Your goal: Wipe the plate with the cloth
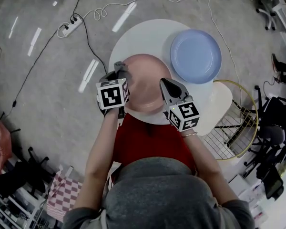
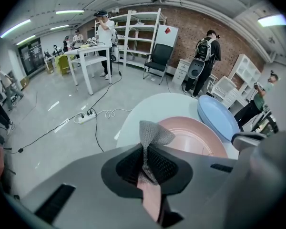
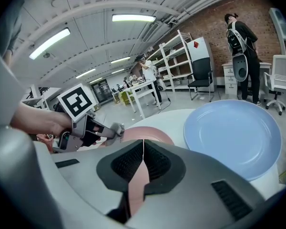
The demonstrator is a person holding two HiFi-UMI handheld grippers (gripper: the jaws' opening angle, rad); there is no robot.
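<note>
**Head view, with both gripper views.** Grey floor [image 1: 43, 94] lies open from 7 to 11 o'clock of the round white table [image 1: 138, 37]. A cable and a power strip [image 1: 69, 28] cross it at 10 o'clock. At 4 o'clock a wire basket [image 1: 236, 128] and a pale seat [image 1: 221, 104] crowd the table's edge.

The blue plate [image 1: 195, 56] sits at 3 o'clock on the table, its rim reaching the table's edge. The pink plate [image 1: 145, 82] lies at 6 o'clock, against the near edge. The two rims come together at the pink plate's 1 o'clock; contact cannot be confirmed.

The left gripper [image 1: 120, 68] stands over the pink plate's rim at 9 o'clock, jaws clamped on the cloth [image 2: 151, 135] — a small grey mesh piece, crumpled, rising in a peak above the jaws. The right gripper [image 1: 165, 83] stands over the same rim at 3 o'clock, jaws pressed together with nothing between them — the plate's pink shows below them.
</note>
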